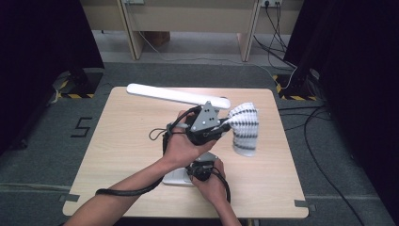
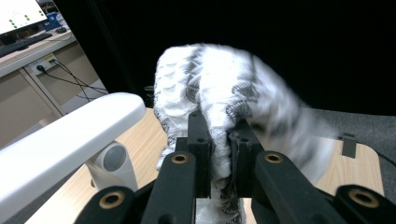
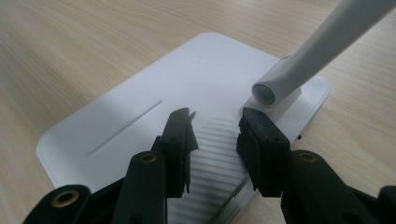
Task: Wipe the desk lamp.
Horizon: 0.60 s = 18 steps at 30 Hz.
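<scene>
A white desk lamp stands on the wooden table [image 1: 117, 141]. Its long head bar [image 1: 174, 95] runs above the table and its flat base [image 1: 175, 178] sits near the front edge. My left gripper [image 1: 225, 126] is shut on a white cloth with dark stripes [image 1: 245, 129], which hangs just past the right end of the bar. In the left gripper view the cloth [image 2: 219, 88] is bunched between the jaws of the left gripper [image 2: 219, 154], beside the head bar [image 2: 70, 140]. My right gripper [image 3: 215, 123] stands open, its tips down on the ribbed patch of the base [image 3: 140, 98], next to the lamp's arm [image 3: 322, 46].
Cables [image 1: 282, 28] trail over the grey floor behind and to the right of the table. A wooden desk [image 1: 188, 19] stands at the back. Dark curtains [image 1: 42, 37] close off both sides. A lamp stand with striped tape [image 1: 75, 84] sits at the back left.
</scene>
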### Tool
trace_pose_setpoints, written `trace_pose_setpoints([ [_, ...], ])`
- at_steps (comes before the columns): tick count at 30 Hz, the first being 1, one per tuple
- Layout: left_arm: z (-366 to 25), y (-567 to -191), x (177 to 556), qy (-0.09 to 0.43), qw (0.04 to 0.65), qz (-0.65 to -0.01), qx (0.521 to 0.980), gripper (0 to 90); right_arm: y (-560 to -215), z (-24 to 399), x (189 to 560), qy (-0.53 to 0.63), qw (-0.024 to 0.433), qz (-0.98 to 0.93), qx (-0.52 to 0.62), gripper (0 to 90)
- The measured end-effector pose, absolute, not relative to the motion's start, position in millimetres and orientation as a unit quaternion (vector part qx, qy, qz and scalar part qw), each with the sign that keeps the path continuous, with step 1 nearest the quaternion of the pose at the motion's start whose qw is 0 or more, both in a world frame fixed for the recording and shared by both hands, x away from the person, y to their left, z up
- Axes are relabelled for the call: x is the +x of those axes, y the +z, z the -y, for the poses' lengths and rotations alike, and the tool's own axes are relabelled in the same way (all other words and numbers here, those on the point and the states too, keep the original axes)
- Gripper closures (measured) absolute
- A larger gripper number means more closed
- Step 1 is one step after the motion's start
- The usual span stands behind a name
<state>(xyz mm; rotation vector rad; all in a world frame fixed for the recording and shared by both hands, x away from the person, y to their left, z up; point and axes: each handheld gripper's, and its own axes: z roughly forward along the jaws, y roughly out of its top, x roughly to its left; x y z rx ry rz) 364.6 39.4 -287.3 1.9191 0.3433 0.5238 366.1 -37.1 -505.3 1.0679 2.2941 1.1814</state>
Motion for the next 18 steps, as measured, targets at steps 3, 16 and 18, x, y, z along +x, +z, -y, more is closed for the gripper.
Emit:
trace_pose_setpoints([
  [3,-47,-286,360,0.22,0.537,-0.143,0.801,81.3,-505,37,366,0.417,0.174,-0.809,0.376,63.6],
  [16,-112,-286,339,0.228,0.546,-0.16,0.79,81.3,-505,37,366,0.418,0.172,-0.808,0.377,63.6],
  [18,-121,-287,337,0.227,0.547,-0.164,0.789,81.2,-505,37,366,0.417,0.172,-0.808,0.379,63.5],
])
